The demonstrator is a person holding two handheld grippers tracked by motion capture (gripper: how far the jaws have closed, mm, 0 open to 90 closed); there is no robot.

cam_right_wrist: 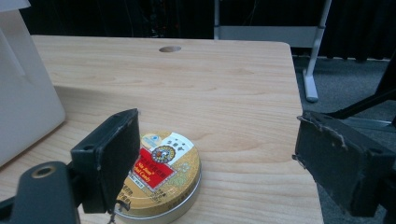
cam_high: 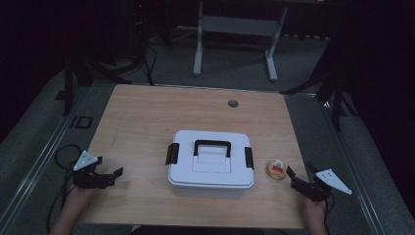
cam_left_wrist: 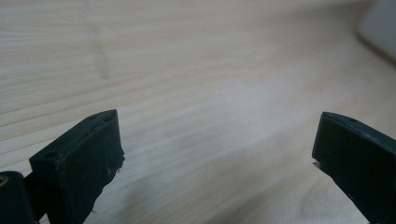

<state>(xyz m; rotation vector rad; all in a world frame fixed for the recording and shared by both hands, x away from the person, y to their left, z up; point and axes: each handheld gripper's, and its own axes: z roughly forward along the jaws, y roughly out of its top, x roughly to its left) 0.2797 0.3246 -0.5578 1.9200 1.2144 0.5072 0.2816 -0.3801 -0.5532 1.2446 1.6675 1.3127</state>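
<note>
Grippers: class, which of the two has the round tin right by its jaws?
The right gripper: the gold tin lies just ahead of its open jaws. The left gripper faces bare table.

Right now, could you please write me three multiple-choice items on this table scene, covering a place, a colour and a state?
1. Where does the round tin lie?
A. right of the white box
B. on its lid
C. by the table's hole

2. What colour is the box's handle?
A. white
B. black
C. gold

3. How does the right gripper stand?
A. shut on the tin
B. shut, empty
C. open

Key: 1 A, the tin sits beside the box's right end. 2 B, the handle is dark against the lid. 3 C, its jaws are spread wide.
</note>
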